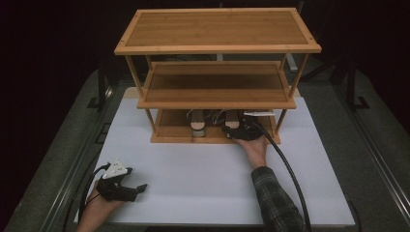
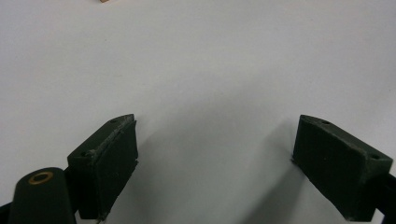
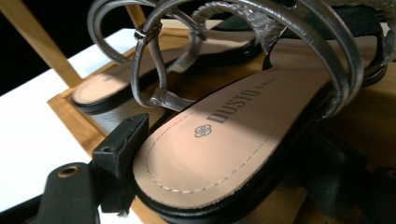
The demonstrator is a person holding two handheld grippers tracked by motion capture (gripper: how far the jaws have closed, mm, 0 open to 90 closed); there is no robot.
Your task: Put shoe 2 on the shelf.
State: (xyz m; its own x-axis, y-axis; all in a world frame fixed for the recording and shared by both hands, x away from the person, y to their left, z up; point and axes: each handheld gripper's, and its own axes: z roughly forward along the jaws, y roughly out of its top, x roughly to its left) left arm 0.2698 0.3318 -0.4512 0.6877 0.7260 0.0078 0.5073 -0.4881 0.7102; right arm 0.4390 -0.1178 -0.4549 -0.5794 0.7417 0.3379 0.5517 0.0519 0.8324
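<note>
A three-tier bamboo shoe rack [image 1: 217,46] is set at the far side of the white table [image 1: 193,169], its open front turned toward the person so that the lowest shelf can be reached level with the tabletop. On that bottom shelf [image 1: 169,133] two strappy sandals are stood side by side, heels outward: the left sandal [image 1: 197,123] is left alone, while the right sandal [image 3: 224,140] is bracketed at its heel by the right gripper [image 1: 241,133]. The jaws are set on either side of the sole's black edge (apparently closed on it, judging by how tightly the heel fills the gap), presumably so the flat sole can be gripped by its stiffest part rather than by the thin metallic straps [image 3: 252,28]. The left gripper [image 1: 121,186] is rested near the table's front left corner, well apart from the rack, jaws spread wide over bare tabletop and holding nothing.
</note>
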